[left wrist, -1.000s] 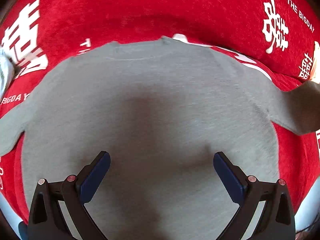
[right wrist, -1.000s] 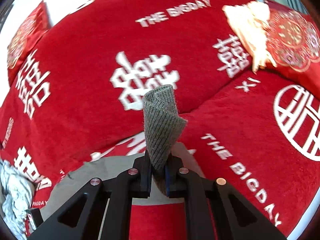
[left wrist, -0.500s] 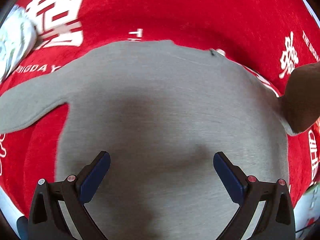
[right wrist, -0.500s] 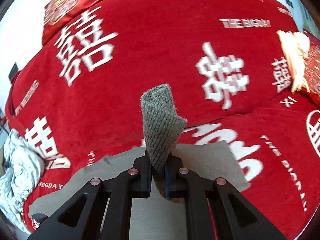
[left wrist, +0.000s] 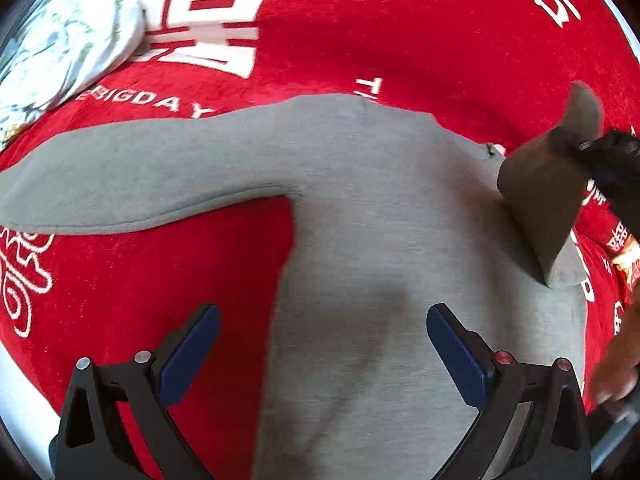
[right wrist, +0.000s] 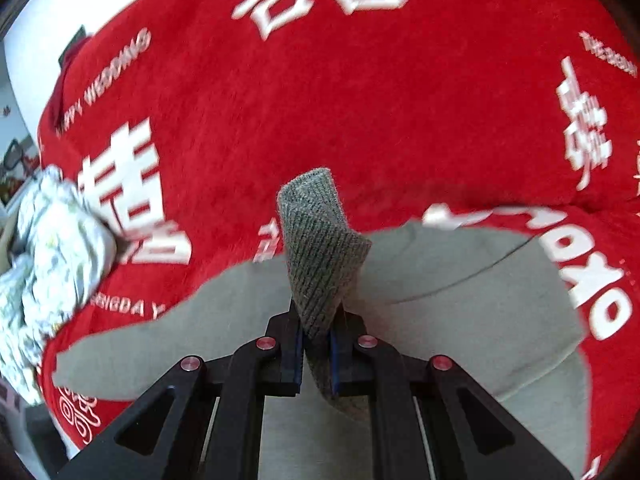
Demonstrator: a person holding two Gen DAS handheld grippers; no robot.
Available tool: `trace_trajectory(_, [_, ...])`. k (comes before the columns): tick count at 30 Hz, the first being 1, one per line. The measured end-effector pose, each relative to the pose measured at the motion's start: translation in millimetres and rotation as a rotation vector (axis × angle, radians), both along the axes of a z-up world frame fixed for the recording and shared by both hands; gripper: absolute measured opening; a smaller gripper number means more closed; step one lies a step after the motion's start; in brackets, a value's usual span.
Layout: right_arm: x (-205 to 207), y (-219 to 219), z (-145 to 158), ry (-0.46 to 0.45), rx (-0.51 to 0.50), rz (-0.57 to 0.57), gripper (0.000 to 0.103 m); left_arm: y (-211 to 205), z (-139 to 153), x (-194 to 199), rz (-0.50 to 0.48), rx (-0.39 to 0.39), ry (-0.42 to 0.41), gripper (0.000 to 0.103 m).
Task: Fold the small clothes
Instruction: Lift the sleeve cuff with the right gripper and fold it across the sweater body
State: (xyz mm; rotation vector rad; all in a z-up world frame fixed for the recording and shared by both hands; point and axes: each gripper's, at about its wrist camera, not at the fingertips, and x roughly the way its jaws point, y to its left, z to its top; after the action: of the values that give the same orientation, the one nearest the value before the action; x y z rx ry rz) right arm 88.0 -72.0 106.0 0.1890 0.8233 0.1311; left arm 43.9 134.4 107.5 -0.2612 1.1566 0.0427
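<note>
A small grey long-sleeved sweater [left wrist: 380, 220] lies flat on a red blanket [left wrist: 360, 32]; its body also shows in the right wrist view as the grey sweater [right wrist: 460, 280]. My right gripper [right wrist: 316, 354] is shut on the ribbed cuff [right wrist: 320, 248] of one sleeve, which stands up from the jaws. The left wrist view shows that lifted sleeve [left wrist: 548, 196] folded over the sweater's right side, with the right gripper [left wrist: 600, 156] at the frame edge. My left gripper [left wrist: 322, 342] hangs open above the sweater's lower left edge, holding nothing. The other sleeve [left wrist: 120, 176] stretches out flat to the left.
A bundle of white floral cloth [left wrist: 64, 48] lies on the blanket at the far left, seen also as the white bundle [right wrist: 48, 264]. The blanket carries large white characters and lettering. A person's hand [left wrist: 616, 364] shows at the right edge of the left wrist view.
Both hands have swept sideways over the sweater. The right gripper has carried the cuff over the sweater's body. The left gripper now hangs over the sweater's left edge with the flat sleeve in view.
</note>
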Motion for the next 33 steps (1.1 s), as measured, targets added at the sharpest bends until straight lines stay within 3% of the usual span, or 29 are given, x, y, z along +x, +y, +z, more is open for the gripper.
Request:
trace_trajectory(8, [13.7,46.3,-69.0,0.150,-0.025,0.090,0.015,25.3,-9.3,-3.7,0.051,-0.025,0.024,0.103])
trace_trajectory(10, [13.9,47.4,-77.7,0.186,0.010,0.128,0.024,28.3,-9.9,-5.1,0.063,-0.035,0.028,0.103])
trace_trajectory(12, [11.6,45.9,-80.1,0.218,0.083,0.190,0.053,29.6,-10.0,-4.2,0.074,-0.051,0.034,0.103])
trace_trajectory(14, [4.5,40.3,-70.8,0.192,0.120,0.230,0.068,26.5,-6.7,-4.1,0.075,-0.054,0.032,0.103])
trace_trajectory(16, [-5.7,23.5,-53.8,0.137,0.117,0.232,0.071,19.2,-1.1,-2.2,0.063,-0.043,0.023,0.103])
trace_trajectory(19, [-9.3,-25.1,-35.1,0.090,0.101,0.148,0.075,-0.4,8.2,4.7,0.027,-0.041,0.011,0.103])
trace_trajectory(22, [-8.1,-82.5,-35.4,0.095,-0.012,-0.009,0.077,-32.5,13.5,16.7,-0.033,-0.038,0.010,0.103])
trace_trajectory(26, [-7.0,-145.3,-57.2,0.169,-0.105,-0.160,0.077,-85.6,17.3,41.3,-0.124,-0.037,0.007,0.103])
trace_trajectory(29, [2.5,-164.3,-86.6,0.243,-0.117,-0.191,0.077,-116.0,16.1,65.4,-0.184,-0.051,0.004,0.103])
trace_trajectory(30, [4.5,-160.2,-89.0,0.202,-0.153,-0.171,0.085,-125.9,9.5,75.7,-0.207,-0.049,0.021,0.103])
trace_trajectory(32, [15.6,-145.3,-96.4,0.197,-0.248,-0.126,0.094,-136.0,-10.2,90.5,-0.196,0.034,0.079,0.103])
trace_trajectory(33, [20.5,-140.6,-95.9,0.197,-0.278,-0.128,0.095,-140.8,-15.3,94.6,-0.198,0.107,0.070,0.103])
